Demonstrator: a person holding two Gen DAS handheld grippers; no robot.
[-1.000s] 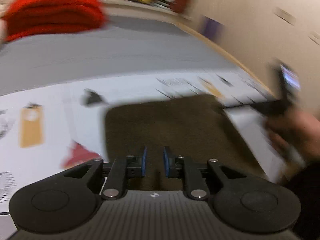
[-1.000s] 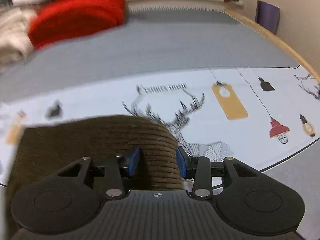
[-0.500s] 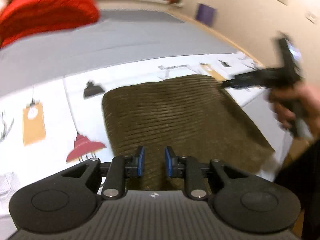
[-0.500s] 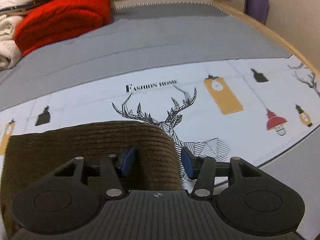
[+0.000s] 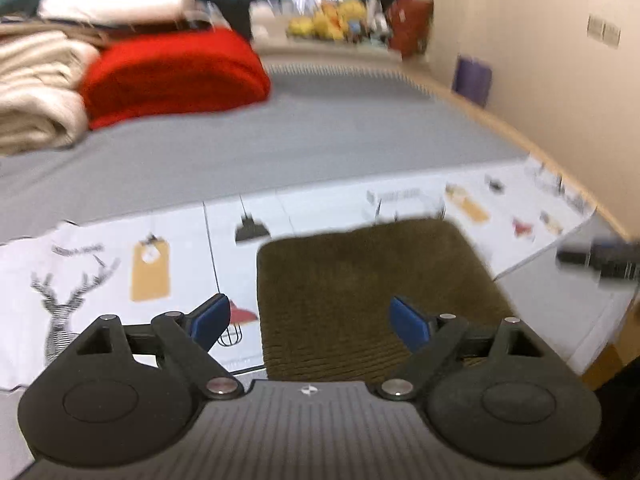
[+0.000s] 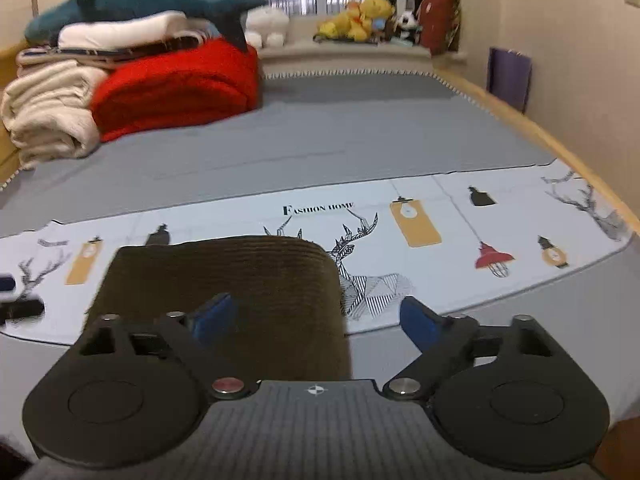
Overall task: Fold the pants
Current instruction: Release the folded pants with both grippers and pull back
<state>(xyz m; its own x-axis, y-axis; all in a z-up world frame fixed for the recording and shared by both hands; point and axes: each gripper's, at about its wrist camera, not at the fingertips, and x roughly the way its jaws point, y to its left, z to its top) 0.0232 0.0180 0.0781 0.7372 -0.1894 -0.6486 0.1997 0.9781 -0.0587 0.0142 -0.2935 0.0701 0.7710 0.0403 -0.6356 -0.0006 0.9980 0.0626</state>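
Left gripper [image 5: 310, 322]: released, jaws spread wide, holding nothing, above the near edge of the pants [image 5: 372, 292]. Right gripper [image 6: 316, 318]: likewise released, over the pants' near right corner. Pants lie folded into a compact brown corduroy rectangle on the printed mat [image 6: 440, 216] on the bed [image 6: 320, 132]. Beyond the pants, red blanket [image 6: 176, 84].

Red blanket [image 6: 176, 84], printed mat [image 6: 440, 216]
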